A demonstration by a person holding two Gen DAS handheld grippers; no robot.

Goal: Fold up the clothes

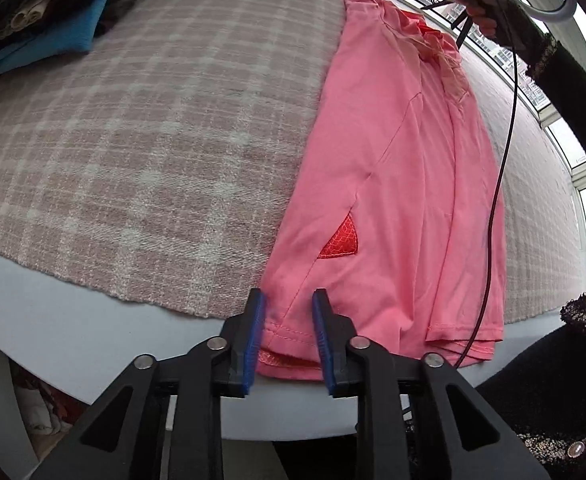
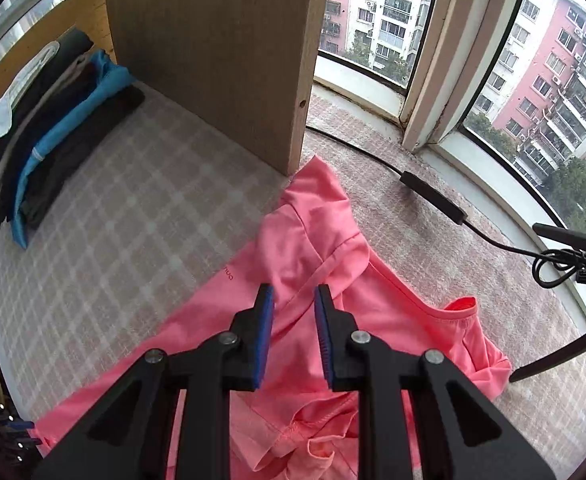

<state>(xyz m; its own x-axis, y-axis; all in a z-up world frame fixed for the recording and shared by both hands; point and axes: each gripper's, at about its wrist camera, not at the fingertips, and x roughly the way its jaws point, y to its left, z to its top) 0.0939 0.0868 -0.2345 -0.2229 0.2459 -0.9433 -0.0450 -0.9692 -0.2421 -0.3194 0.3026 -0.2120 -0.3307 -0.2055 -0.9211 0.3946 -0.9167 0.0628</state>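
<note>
- The pink shirt lies on the checked cloth that covers the table. It's folded lengthwise into a long strip, collar end toward the window, and its hem hangs a bit past the cloth's near edge onto the bare table edge.
- The left gripper points steeply down at the hem's left corner. Its blue pads stand apart with the hem showing between them and aren't pressing on the fabric, so it's released.
- The right gripper hangs over the collar end, also tilted steeply down. Its pads are parted too, with nothing pinched and a fold of shirt underneath.
- In the left wrist view you can see the person's right hand wrapped around the other gripper's handle up top, with a dark sleeve and a black cable dangling across the shirt.
- Further out, a stack of folded clothes sits at the far left of the cloth beside a wooden panel.
- The near part of the shirt is hidden behind the right gripper's body. I honestly can't tell how the bunched fabric down there is layered.
</note>
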